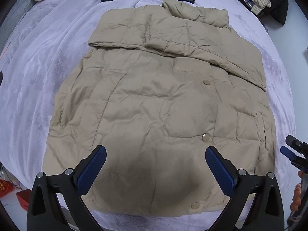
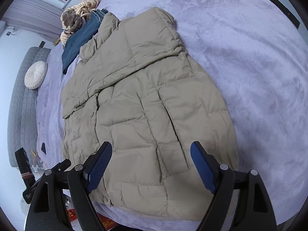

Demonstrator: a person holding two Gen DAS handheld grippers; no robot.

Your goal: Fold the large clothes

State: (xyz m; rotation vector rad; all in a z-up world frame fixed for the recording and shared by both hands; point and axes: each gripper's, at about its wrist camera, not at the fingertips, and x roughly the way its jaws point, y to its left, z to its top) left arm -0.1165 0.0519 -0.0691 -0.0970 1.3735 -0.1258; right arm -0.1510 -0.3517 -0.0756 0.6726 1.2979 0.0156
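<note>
Left gripper [image 1: 156, 154]: black two-finger frame, blue ribbed pads [image 1: 92, 171], jaws spread wide, nothing between them, pointing steeply downward.

Right gripper [image 2: 151, 152]: same build, black arms with blue ribbed pads [image 2: 100, 165], jaws wide apart, nothing clamped, tilted downward at a shallower angle. In the left wrist view its black body and one blue pad show at the right edge.

Hand [image 1: 296, 194]: fingers partly visible at that same edge, gripping the right gripper's handle.
</note>
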